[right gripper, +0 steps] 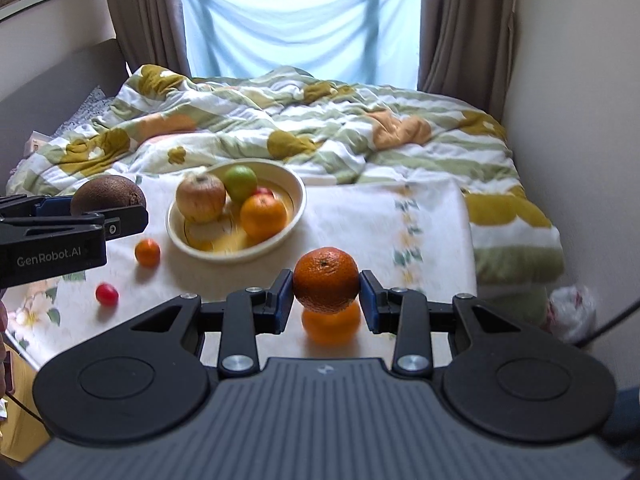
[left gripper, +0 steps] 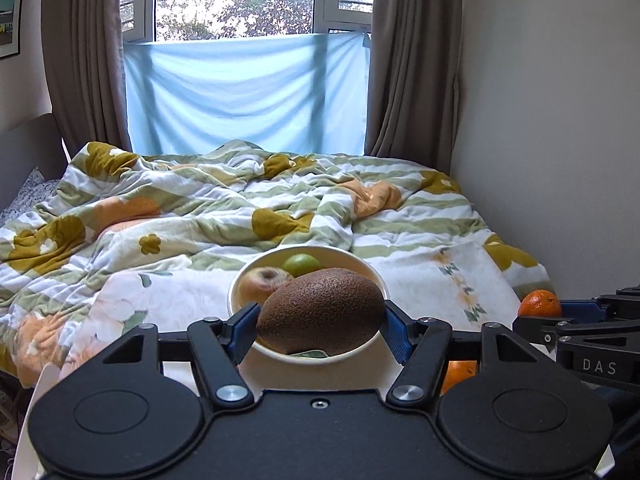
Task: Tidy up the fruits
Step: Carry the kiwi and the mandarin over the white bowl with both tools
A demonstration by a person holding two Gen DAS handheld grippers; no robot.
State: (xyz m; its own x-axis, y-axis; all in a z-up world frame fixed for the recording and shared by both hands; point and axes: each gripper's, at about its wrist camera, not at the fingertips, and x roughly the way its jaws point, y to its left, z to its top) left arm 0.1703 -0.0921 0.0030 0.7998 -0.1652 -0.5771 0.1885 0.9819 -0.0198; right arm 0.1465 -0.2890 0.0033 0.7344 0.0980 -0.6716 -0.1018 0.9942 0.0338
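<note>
1. Left wrist view: the left gripper [left gripper: 320, 322] has its blue pads clamped on a brown kiwi [left gripper: 320, 312], one pad at each end, and holds it up just in front of the cream bowl [left gripper: 240, 280], over its near rim. Behind the kiwi, inside the bowl, sit an apple [left gripper: 262, 286] and a green fruit [left gripper: 301, 264]. The bowl rests on a floral cloth [left gripper: 440, 284] laid over the rumpled quilt [left gripper: 200, 208] on the bed. At the right edge the right gripper [left gripper: 580, 320] comes into view with an orange [left gripper: 540, 303] showing at its tip. A second orange [left gripper: 460, 374] peeks out low between the black linkages

2. Right wrist view: the right gripper [right gripper: 326, 294] is closed on the orange [right gripper: 326, 279], squeezed between its two blue pads and lifted clear of the cloth [right gripper: 380, 232]. Right under it a second orange [right gripper: 331, 325] lies on the cloth. The bowl [right gripper: 298, 200] stands further back and to the left, holding the apple [right gripper: 201, 197], the green fruit [right gripper: 240, 182], an orange fruit [right gripper: 263, 216] and a bit of something red [right gripper: 264, 191]. Near the bowl's left side a small orange [right gripper: 147, 252] and a red fruit [right gripper: 107, 294] lie loose on the cloth. At the left edge the left gripper [right gripper: 96, 210] holds the kiwi [right gripper: 108, 196], left of the bowl here
</note>
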